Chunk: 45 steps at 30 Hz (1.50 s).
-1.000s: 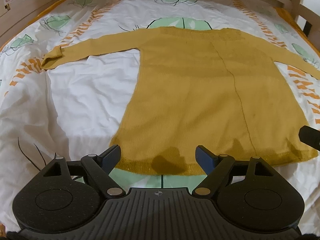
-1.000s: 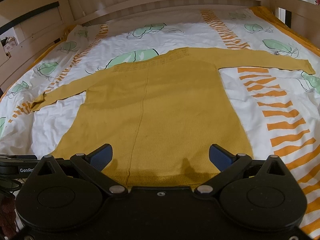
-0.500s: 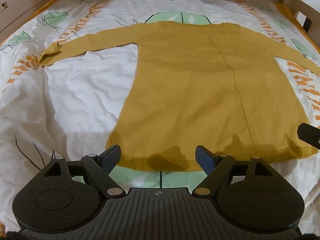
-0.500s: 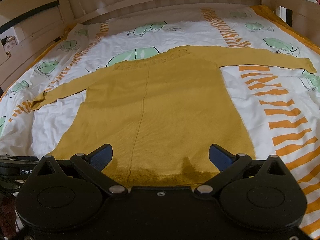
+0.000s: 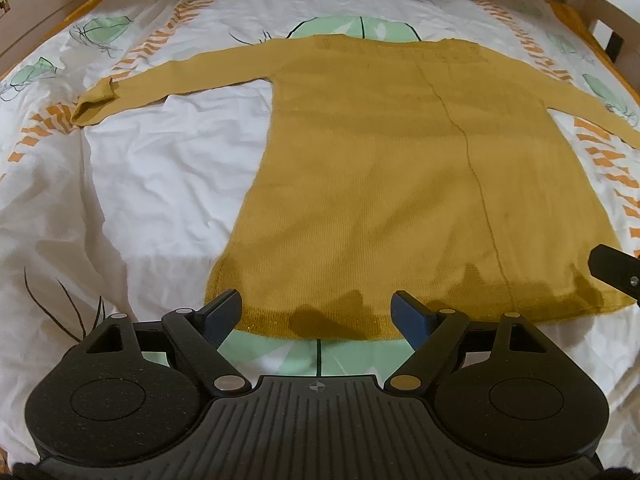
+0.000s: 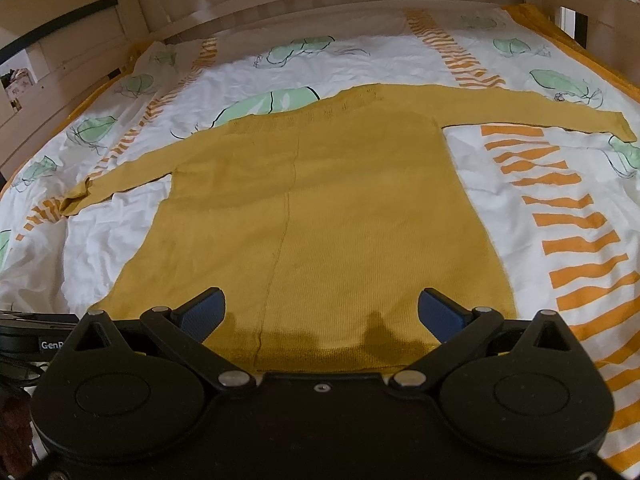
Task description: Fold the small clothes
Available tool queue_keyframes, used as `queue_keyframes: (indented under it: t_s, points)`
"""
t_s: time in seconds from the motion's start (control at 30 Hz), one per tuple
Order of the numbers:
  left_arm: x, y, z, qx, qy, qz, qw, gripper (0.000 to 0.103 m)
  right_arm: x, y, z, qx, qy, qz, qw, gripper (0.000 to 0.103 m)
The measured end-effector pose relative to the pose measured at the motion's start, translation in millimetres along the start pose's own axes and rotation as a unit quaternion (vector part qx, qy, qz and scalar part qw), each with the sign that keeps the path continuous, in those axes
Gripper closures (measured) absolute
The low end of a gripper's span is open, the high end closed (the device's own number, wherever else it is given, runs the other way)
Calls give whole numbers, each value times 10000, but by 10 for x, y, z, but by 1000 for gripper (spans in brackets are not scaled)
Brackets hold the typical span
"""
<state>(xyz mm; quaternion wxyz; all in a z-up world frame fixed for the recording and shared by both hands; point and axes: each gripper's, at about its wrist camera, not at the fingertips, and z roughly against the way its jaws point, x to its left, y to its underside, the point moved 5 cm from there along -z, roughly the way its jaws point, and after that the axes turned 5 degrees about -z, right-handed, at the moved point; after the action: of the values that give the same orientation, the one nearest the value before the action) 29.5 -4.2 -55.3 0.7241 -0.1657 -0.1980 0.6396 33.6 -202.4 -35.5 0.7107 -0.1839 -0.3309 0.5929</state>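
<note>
A mustard-yellow knitted sweater (image 5: 384, 184) is laid flat and fully spread on a bed, face down or face up cannot be told. No fold is seen in it: both sleeves are stretched straight out to the sides and the body lies open from neckline to hem. The task is judged to be at its very start, with every fold left to make.

The sweater is taken as the landmark. At its near hem, the left gripper (image 5: 318, 314) is held with its blue-padded jaws spread wide apart and nothing between them; the pads hang just above the hem's left part. The right gripper (image 6: 320, 312) is likewise held wide open and empty, over the hem's right part. Whether either touches the cloth cannot be told.

The knit is fine and ribbed-looking, soft and limp, with a thin raised seam running down the middle of the body and an openwork band near the neckline. The left cuff (image 5: 94, 100) is slightly curled. Beneath the sweater, a white duvet cover (image 6: 520, 240) printed with green leaves and orange stripes is seen, lightly creased. Beyond the neckline, a pale wooden bed frame (image 6: 320, 4) is seen.
</note>
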Motion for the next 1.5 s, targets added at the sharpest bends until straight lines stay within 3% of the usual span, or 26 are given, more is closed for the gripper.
queue_keyframes:
  t_s: [0.67, 0.97, 1.3, 1.5]
  points:
    - [2, -69, -120, 168, 23, -17, 9999, 22, -67, -32, -209, 284, 77, -69, 9995, 1]
    - [29, -251, -227, 124, -14, -5, 9999, 22, -108, -124, -368, 326, 112, -2, 9994, 1]
    - [56, -703, -363, -361, 6, 49, 9993, 22, -296, -381, -600, 122, 18, -77, 9999, 1]
    - [13, -1074, -535, -734, 414, 142, 9963, 22, -563, -666, -743, -117, -223, -334, 9991, 1]
